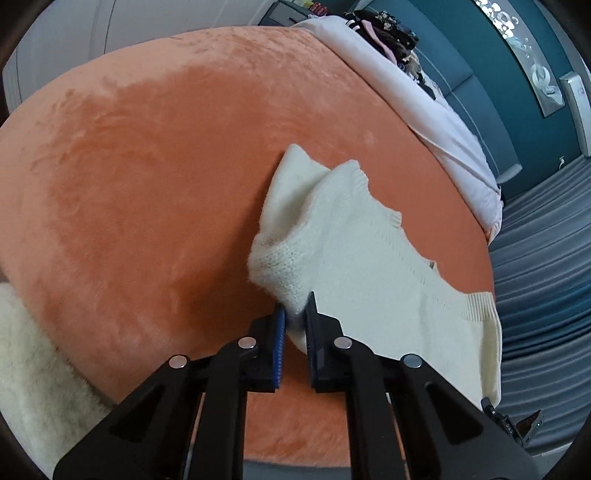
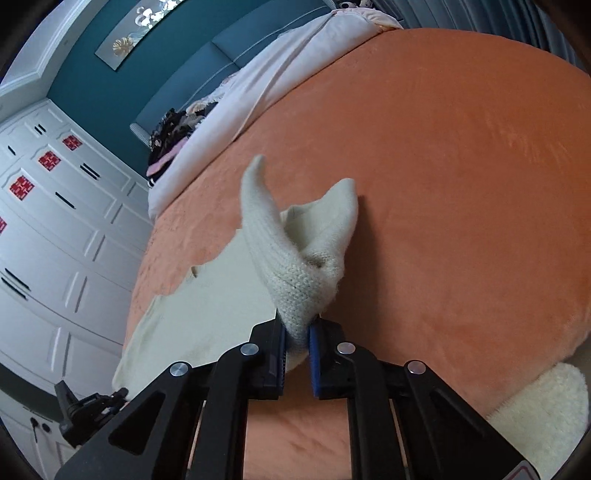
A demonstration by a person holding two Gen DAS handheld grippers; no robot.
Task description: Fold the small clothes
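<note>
A small cream knitted garment (image 1: 351, 240) lies partly spread on the orange plush bed cover (image 1: 147, 166). My left gripper (image 1: 295, 314) is shut on one edge of it, and the knit bunches up between the blue pads. Its ribbed hem (image 1: 484, 332) hangs toward the bed's right edge. In the right wrist view my right gripper (image 2: 297, 328) is shut on another part of the same garment (image 2: 295, 258), which rises in two pointed folds above the orange bed cover (image 2: 461, 184). The rest of the cloth lies flat to the left.
A pale pink duvet (image 1: 406, 92) and a pile of dark clothes (image 1: 388, 29) lie at the head of the bed. A fluffy cream blanket (image 1: 29, 369) sits at the near corner. White wardrobe doors (image 2: 55, 240) stand beside the bed. The left gripper's tip (image 2: 85, 410) shows at lower left.
</note>
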